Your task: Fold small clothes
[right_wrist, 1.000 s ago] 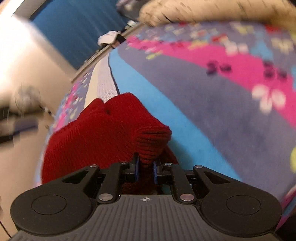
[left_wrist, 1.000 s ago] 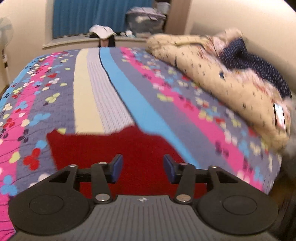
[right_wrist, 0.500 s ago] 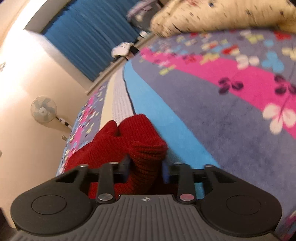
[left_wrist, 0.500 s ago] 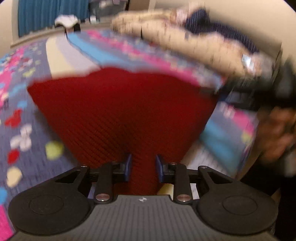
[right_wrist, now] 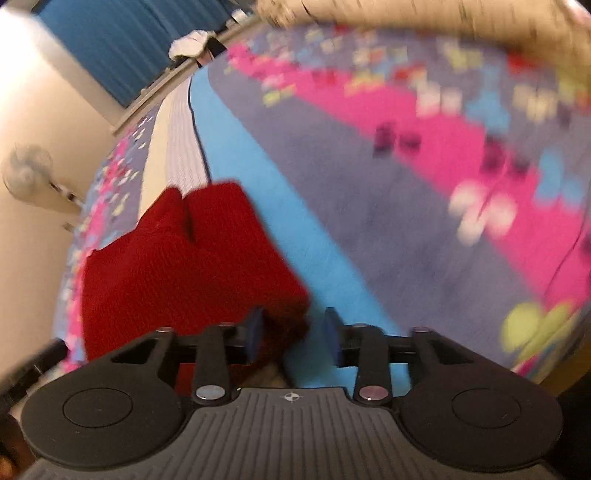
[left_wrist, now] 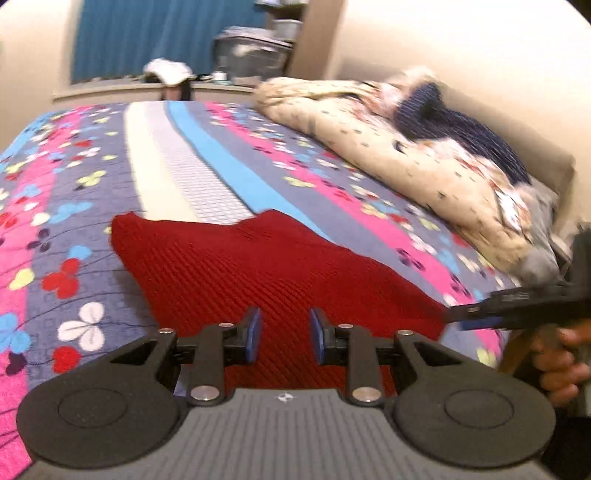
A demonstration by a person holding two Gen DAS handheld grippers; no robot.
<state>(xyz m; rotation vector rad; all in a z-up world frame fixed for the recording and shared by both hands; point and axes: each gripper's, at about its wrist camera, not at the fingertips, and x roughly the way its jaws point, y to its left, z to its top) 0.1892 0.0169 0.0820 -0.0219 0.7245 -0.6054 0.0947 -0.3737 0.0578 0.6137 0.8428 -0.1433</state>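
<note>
Both sets of jaws are spread apart right now. The left gripper (left_wrist: pixel 282 335) hovers over the near edge of the red knit garment (left_wrist: pixel 258 273), gripping nothing. The right gripper (right_wrist: pixel 293 335) sits at the garment's near right corner — fabric between its pads, not pinched. The garment lies flat on the floral bedspread (left_wrist: pixel 66 206), with a cream quilt (left_wrist: pixel 388 162) heaped beyond it to the right and a blue curtain (left_wrist: pixel 147 33) behind.

Bedspread (left_wrist: pixel 229 177): striped in pink, grey-blue, cream and bright blue, with a butterfly print. Beige patterned quilt (left_wrist: pixel 369 147): bunched along the wall side of the bed. Dark blue cloth (left_wrist: pixel 454 129): lying on the quilt. Blue curtain (left_wrist: pixel 147 33): behind the bed. Grey bin (left_wrist: pixel 251 55): beside the curtain. Standing fan (right_wrist: pixel 27 170): against the wall, blurred.
</note>
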